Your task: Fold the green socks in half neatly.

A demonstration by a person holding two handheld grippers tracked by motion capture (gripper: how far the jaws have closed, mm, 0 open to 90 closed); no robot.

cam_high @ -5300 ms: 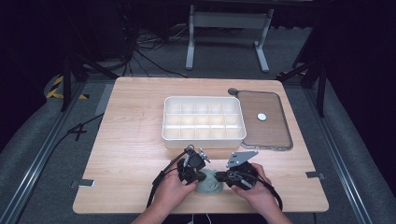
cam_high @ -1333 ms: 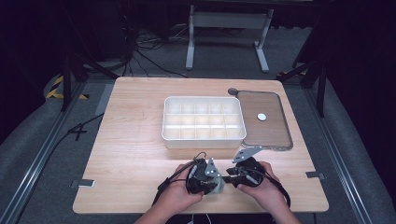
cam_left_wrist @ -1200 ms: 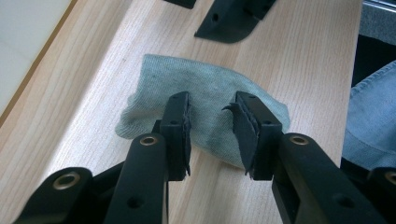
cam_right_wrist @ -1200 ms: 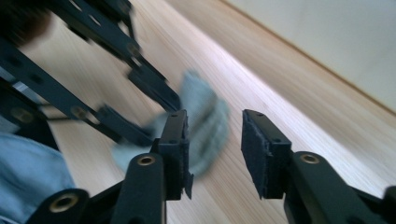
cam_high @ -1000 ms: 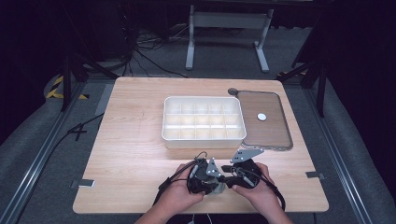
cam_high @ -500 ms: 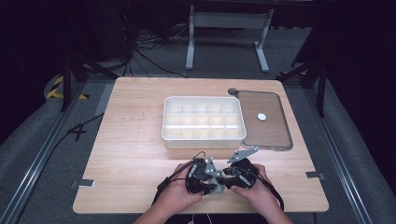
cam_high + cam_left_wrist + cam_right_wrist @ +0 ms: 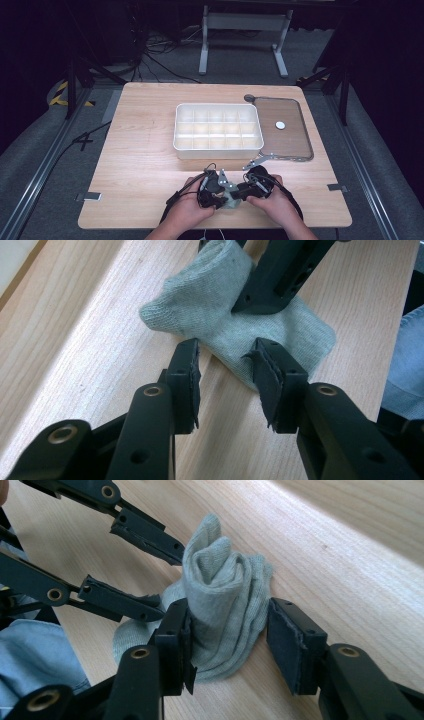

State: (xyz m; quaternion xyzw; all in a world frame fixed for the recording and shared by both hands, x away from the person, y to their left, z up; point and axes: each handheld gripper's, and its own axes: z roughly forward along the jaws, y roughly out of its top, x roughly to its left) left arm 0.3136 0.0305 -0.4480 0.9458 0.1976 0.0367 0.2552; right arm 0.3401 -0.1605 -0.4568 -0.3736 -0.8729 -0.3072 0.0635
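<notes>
Both grippers, left (image 7: 225, 385) and right (image 7: 227, 645), fingers apart around a half-rolled sock (image 7: 225, 605); close squarely on the roll to keep it tight.

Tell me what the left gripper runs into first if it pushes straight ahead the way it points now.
Most likely the grey sock. The left gripper stands open with the sock's flat near edge right at its fingertips, and the right gripper's jaw behind that. Depth is hard to judge.

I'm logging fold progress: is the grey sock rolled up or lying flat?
Partly rolled. The sock has one end curled into an upright roll between the right gripper jaws; its other end lies flat on the table.
</notes>
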